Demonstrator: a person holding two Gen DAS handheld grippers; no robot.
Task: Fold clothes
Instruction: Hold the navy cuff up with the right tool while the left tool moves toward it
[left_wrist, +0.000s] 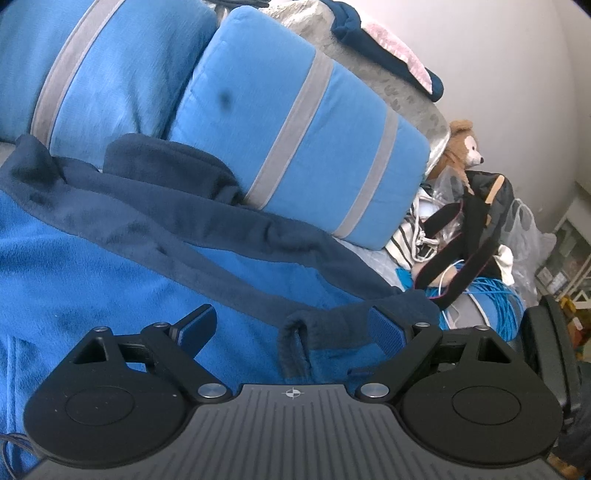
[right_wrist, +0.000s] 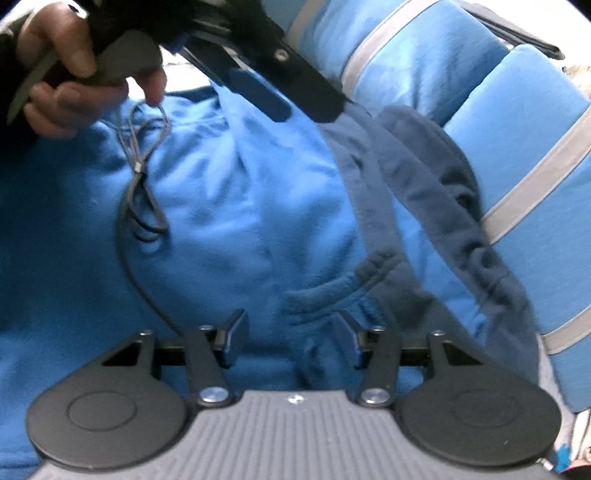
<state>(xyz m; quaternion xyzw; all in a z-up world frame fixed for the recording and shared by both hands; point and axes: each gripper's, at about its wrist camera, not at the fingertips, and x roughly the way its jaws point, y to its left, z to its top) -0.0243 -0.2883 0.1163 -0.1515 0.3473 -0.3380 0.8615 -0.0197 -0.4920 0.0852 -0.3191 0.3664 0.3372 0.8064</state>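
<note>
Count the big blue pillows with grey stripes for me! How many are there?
2. One pillow leans at the back left, the other pillow beside it on the right, both behind the blue robe. More may be hidden.

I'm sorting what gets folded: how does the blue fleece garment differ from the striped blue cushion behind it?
The blue fleece garment lies rumpled and spread flat; the striped blue cushion stands plump and propped upright. The garment has a dark navy trim band along its edge; the cushion carries grey stripes. The garment's fleece looks fuzzy, the cushion's cover smoother. Both are bright blue.
</note>
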